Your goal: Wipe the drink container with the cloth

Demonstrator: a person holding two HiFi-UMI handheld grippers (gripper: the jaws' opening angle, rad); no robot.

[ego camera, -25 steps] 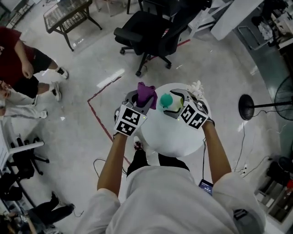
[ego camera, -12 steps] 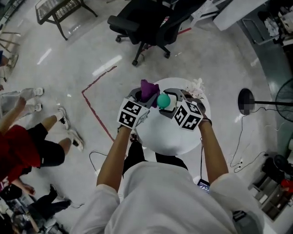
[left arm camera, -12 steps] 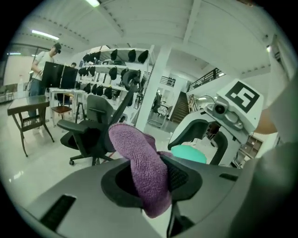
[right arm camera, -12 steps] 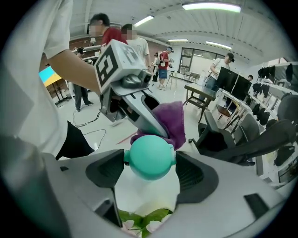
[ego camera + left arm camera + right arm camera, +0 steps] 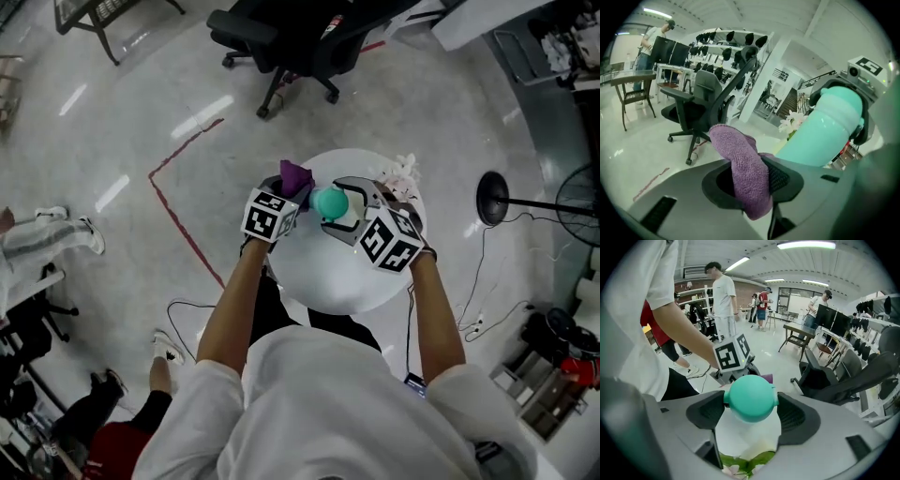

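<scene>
A teal drink container (image 5: 328, 201) is held tilted over the round white table (image 5: 347, 277). My right gripper (image 5: 336, 208) is shut on it. Its jaws have just been closing, and both pads touch the rounded teal body (image 5: 751, 397). My left gripper (image 5: 286, 189) is shut on a purple cloth (image 5: 295, 175), which sticks up between its jaws (image 5: 740, 159). The cloth sits just left of the container and close to it; whether they touch I cannot tell. In the left gripper view the container (image 5: 825, 126) slants up at the right.
A sprig of pale flowers (image 5: 400, 172) stands at the table's far right edge. A black office chair (image 5: 300, 37) is beyond the table. A red tape line (image 5: 178, 211) marks the floor at left. A stand's round base (image 5: 491, 198) sits to the right. Several people (image 5: 723, 301) stand further off.
My left gripper has come down with the cloth and now sits level beside the container. The right gripper sank slightly. The head view tilted, and people at the left shifted out of frame.
</scene>
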